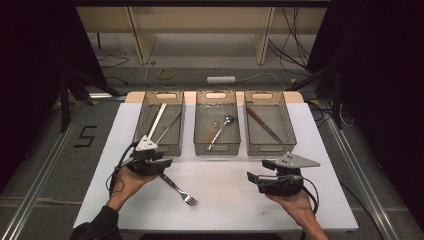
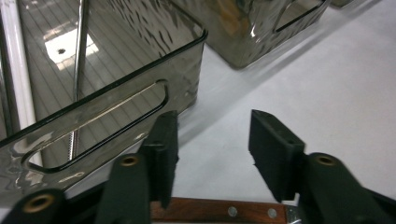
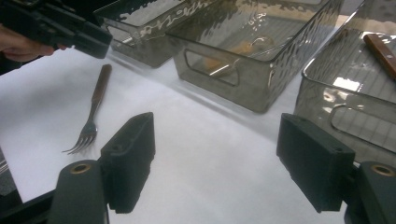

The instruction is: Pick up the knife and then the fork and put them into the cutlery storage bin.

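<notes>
A fork (image 1: 180, 190) with a wooden handle lies on the white table top (image 1: 225, 200), tines toward the near edge. My left gripper (image 1: 162, 164) hovers low over the handle's far end. In the left gripper view its jaws (image 2: 212, 126) stand apart, and the riveted handle (image 2: 219, 211) lies crosswise beneath them, not pinched by the pads. My right gripper (image 1: 259, 170) is held at the right of the table, open and empty (image 3: 217, 135). From there the fork (image 3: 93, 109) and the left gripper (image 3: 88, 39) show farther off.
Three smoky clear trays stand in a row behind the grippers. The left tray (image 1: 172, 147) holds long thin utensils, the middle tray (image 1: 216, 148) a spoon (image 1: 220, 131), the right tray (image 1: 270, 148) a knife (image 1: 264, 124). Bare table lies between the hands.
</notes>
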Tool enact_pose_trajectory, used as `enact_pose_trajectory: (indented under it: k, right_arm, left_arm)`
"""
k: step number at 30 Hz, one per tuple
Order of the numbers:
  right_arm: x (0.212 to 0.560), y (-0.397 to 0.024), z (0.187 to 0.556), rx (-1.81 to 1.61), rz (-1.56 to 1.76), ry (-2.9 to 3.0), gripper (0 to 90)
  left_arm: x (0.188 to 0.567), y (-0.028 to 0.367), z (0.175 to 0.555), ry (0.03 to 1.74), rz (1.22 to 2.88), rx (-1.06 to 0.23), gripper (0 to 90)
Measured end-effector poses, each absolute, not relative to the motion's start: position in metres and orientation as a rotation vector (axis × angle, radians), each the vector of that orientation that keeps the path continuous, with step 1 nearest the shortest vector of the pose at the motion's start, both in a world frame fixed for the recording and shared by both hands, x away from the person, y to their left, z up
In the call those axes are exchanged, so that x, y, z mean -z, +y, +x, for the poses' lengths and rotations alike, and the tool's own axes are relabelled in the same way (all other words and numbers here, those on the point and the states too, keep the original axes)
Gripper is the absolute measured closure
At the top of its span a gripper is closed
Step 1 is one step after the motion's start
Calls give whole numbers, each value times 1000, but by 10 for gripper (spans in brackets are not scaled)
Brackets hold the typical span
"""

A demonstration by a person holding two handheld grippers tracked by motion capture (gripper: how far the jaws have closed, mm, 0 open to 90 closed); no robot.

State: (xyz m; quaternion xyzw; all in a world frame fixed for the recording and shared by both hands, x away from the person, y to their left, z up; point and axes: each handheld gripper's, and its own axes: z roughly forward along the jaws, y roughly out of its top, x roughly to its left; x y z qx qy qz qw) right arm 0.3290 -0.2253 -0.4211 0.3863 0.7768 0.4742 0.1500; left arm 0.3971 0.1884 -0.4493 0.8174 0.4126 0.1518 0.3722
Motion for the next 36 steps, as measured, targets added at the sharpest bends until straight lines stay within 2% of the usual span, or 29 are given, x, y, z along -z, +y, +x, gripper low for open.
enact_pose_trajectory:
  k: [8, 14, 28, 36]
  right_arm:
    - [422, -224, 323, -1368, 1104, 2242, 291]
    - [424, -222, 321, -1368, 1088, 2258, 292]
    - [424, -219, 318, -1351, 1067, 2277, 298]
    - [423, -221, 317, -1349, 1067, 2273, 300]
  left_arm:
    - [456, 188, 405, 1074, 2173, -389, 764]
    - [464, 185, 411, 1074, 2254, -393, 878]
    - [476, 188, 414, 1108, 2389, -336, 889]
    - [473, 194, 401, 1138, 2441, -290, 889]
